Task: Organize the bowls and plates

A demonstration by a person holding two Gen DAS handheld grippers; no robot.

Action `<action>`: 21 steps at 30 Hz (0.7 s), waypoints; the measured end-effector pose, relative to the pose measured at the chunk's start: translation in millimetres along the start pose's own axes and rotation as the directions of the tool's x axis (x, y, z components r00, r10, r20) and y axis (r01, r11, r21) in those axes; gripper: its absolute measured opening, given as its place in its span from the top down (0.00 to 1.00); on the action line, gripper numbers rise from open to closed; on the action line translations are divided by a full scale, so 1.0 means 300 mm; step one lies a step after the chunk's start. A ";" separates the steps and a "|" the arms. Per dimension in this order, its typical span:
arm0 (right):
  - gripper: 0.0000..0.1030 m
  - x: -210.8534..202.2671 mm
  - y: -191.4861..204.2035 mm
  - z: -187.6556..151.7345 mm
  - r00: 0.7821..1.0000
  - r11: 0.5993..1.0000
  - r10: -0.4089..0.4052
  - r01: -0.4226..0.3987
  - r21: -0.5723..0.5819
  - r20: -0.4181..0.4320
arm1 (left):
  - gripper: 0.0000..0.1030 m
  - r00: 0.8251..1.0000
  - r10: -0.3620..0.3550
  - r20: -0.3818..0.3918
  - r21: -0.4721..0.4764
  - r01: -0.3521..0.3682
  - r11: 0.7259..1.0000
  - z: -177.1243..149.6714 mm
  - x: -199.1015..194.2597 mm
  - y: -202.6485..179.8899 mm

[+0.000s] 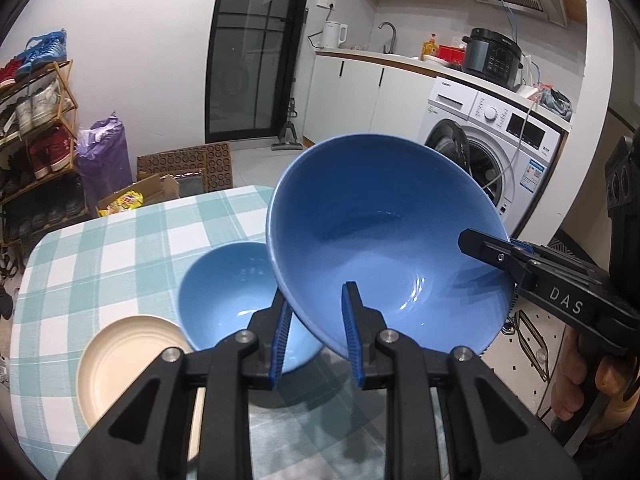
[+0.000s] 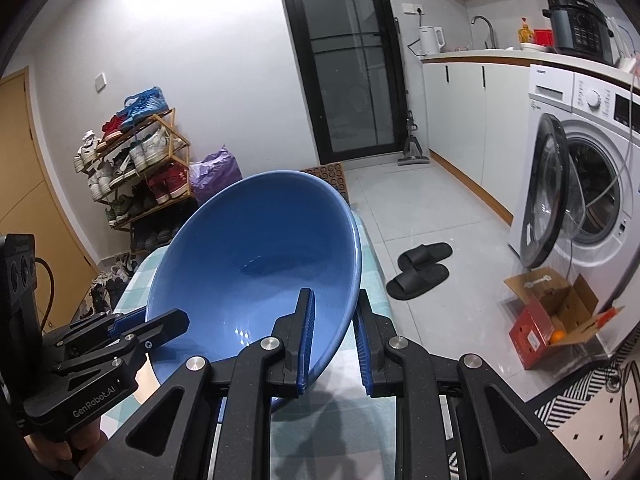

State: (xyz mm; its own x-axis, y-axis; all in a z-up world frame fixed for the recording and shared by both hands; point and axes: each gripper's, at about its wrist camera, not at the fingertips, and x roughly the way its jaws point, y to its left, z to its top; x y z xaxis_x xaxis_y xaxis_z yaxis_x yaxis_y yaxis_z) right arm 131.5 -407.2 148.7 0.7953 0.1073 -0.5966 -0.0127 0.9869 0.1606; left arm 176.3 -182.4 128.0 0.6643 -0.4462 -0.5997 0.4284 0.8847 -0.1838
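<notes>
A large blue bowl [image 1: 380,220] hangs tilted above the checked table, gripped at its rim from two sides. My left gripper [image 1: 316,336] is shut on its near rim, one finger inside and one outside. My right gripper [image 2: 335,340] is shut on the opposite rim of the same large blue bowl [image 2: 260,248]. In the left wrist view the right gripper [image 1: 480,246] shows at the bowl's right edge. In the right wrist view the left gripper [image 2: 160,318] shows at the lower left. On the table below sit a smaller light blue bowl [image 1: 224,288] and a cream plate [image 1: 120,356].
The table [image 1: 100,248] wears a green and white checked cloth. A washing machine [image 2: 580,184] with its door open stands to the right, with a cardboard box [image 2: 556,320] and black slippers [image 2: 420,270] on the floor. A shoe rack [image 1: 36,120] lines the left wall.
</notes>
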 end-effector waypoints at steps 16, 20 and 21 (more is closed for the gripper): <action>0.81 0.137 0.149 0.044 0.998 0.997 0.055 -0.057 -0.048 -0.039 | 0.78 0.997 0.074 0.003 -0.047 -0.074 0.996 -0.004 -0.015 0.151; 0.81 0.191 0.173 0.040 0.996 0.997 0.063 -0.066 -0.050 -0.062 | 0.78 0.996 0.088 -0.013 -0.057 -0.088 0.994 -0.013 0.008 0.184; 0.81 0.206 0.179 0.038 0.995 0.996 0.065 -0.068 -0.048 -0.070 | 0.78 0.996 0.091 -0.019 -0.062 -0.092 0.994 -0.017 0.016 0.192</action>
State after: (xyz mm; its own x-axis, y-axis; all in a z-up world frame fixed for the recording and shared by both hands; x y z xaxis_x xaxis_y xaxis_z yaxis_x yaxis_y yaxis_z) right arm 186.9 -348.8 129.3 0.7488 0.1792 -0.6381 -0.0963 0.9819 0.1628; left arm 201.2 -132.9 110.5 0.6884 -0.3615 -0.6288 0.3269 0.9286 -0.1758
